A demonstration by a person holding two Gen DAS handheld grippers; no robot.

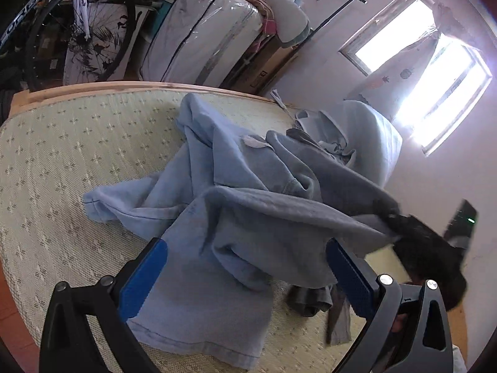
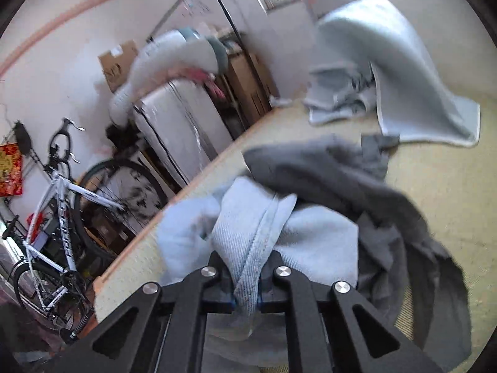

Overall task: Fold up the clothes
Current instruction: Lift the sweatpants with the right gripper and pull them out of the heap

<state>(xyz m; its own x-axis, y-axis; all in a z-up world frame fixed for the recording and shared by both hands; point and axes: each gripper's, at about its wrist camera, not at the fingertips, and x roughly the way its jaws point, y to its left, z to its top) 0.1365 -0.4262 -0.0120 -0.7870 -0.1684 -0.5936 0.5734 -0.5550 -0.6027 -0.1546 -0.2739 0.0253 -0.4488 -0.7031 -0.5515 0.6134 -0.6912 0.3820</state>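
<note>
A crumpled light blue garment (image 1: 223,186) lies on the patterned bed mat (image 1: 62,161), with part of it lifted off the mat. My left gripper (image 1: 247,276) is open, its blue pads (image 1: 143,276) on either side of a hanging fold, touching nothing. My right gripper (image 2: 247,289) is shut on the stitched hem of the light blue garment (image 2: 254,236). In the left wrist view it appears as a dark blurred shape (image 1: 413,239) pulling the cloth to the right. A dark grey garment (image 2: 341,180) lies tangled beside and under the blue one (image 1: 310,298).
A pale blue blanket (image 1: 369,136) (image 2: 388,62) is heaped at the far end of the mat. Beyond the wooden bed edge (image 1: 124,88) stand a bicycle (image 2: 62,205), a plastic-wrapped bundle (image 1: 202,37) and cardboard boxes (image 2: 248,87). A bright window (image 1: 428,68) glares on the right.
</note>
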